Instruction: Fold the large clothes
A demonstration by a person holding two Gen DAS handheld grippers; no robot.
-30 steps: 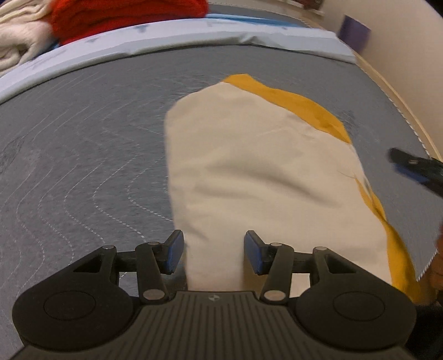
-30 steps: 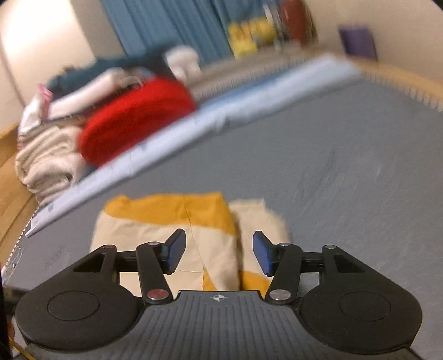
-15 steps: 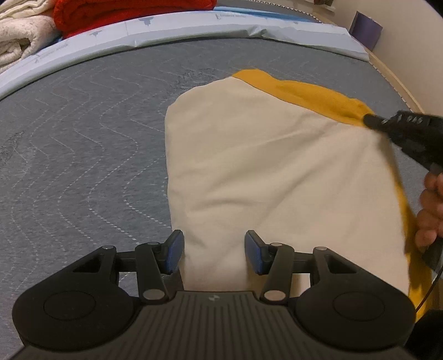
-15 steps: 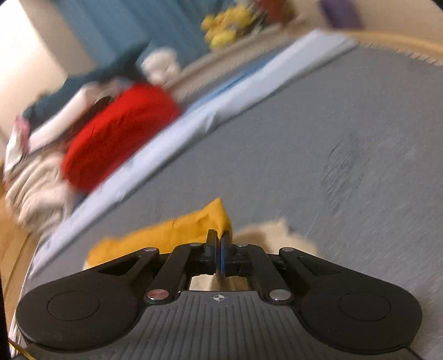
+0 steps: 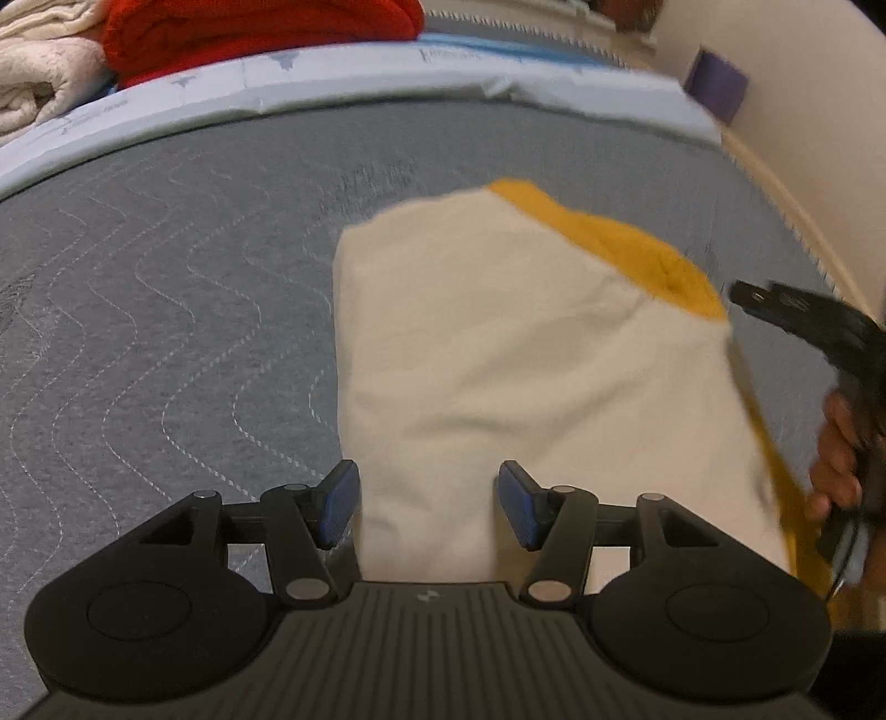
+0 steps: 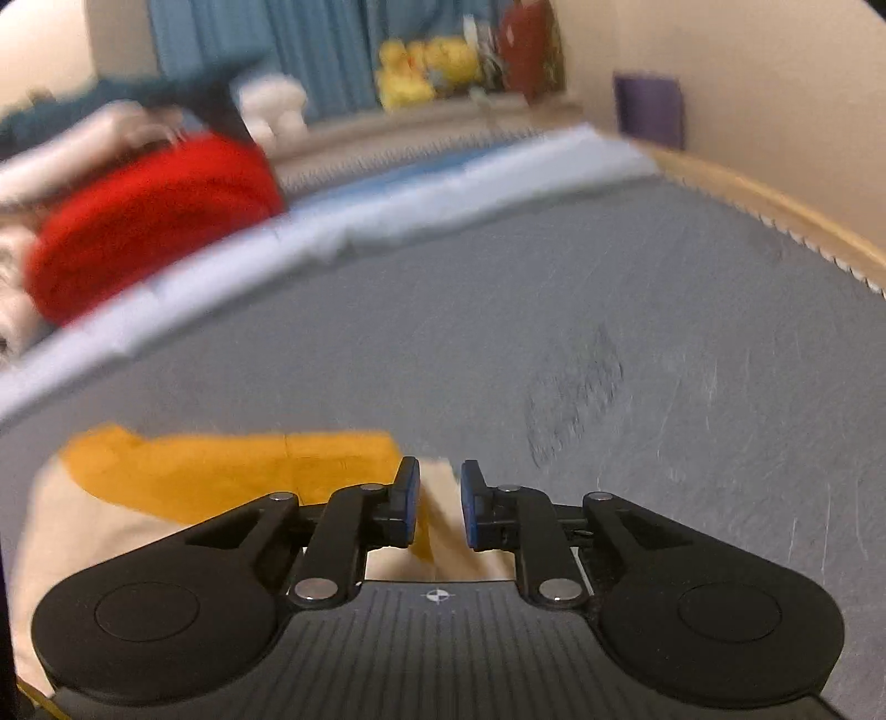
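A folded cream garment (image 5: 526, 343) with a mustard band (image 5: 626, 249) along its far right edge lies flat on the grey quilted mattress (image 5: 166, 277). My left gripper (image 5: 426, 509) hovers over the garment's near end. Its jaws are opening and the pads stand clear of the cloth beneath them. In the left wrist view my right gripper (image 5: 745, 296) sits at the garment's far right corner, held by a hand (image 5: 836, 459). In its own view the right gripper (image 6: 439, 498) has its jaws opening, a narrow gap apart. The mustard band (image 6: 221, 471) and cream cloth (image 6: 138, 543) lie just below, not pinched.
Across the far side of the mattress lies a light blue sheet (image 5: 332, 72), with a red folded item (image 5: 249, 33) and a cream blanket (image 5: 39, 72) stacked behind it. A wooden bed edge (image 6: 747, 194) and a purple box (image 5: 717, 88) stand at the right by the wall. Plush toys (image 6: 426, 66) sit on a shelf.
Half a second ago the right gripper was shut at the mustard corner; its jaws have now parted and it has drawn back slightly. The left gripper's jaws have widened a little.
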